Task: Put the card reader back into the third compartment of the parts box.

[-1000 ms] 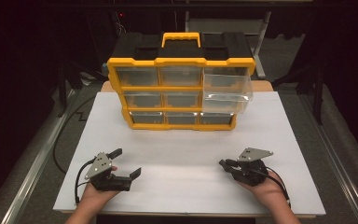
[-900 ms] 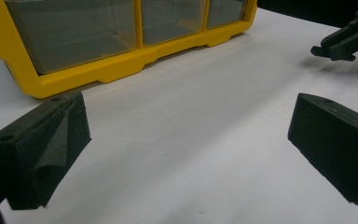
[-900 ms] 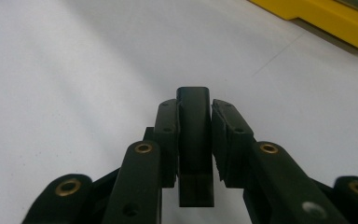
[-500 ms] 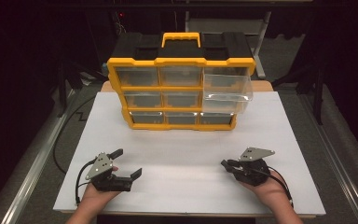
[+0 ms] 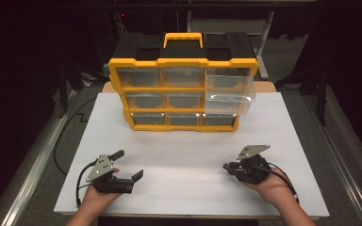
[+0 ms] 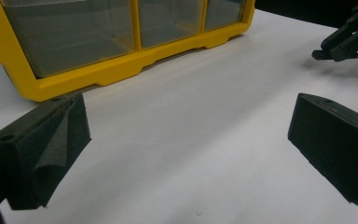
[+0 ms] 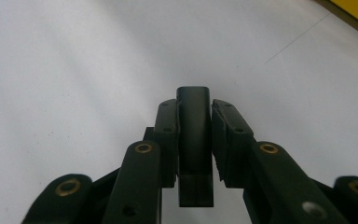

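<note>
Near the table (image 5: 283, 141) edge, the left gripper (image 5: 129, 165) gapes wide, the right gripper (image 5: 227, 166) clenched on nothing, the organizer (image 5: 184, 61) far off.

Yellow organizer (image 5: 181, 89) on white table (image 5: 193, 155)

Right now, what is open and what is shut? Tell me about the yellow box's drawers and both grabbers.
Top right drawer: pulled out, looks empty.
Other drawers: all pushed in.
Yellow box: standing upright on the white table.
Left gripper: open, jaws wide apart, holding nothing.
Right gripper: shut, jaws pinching a small black piece.
</note>
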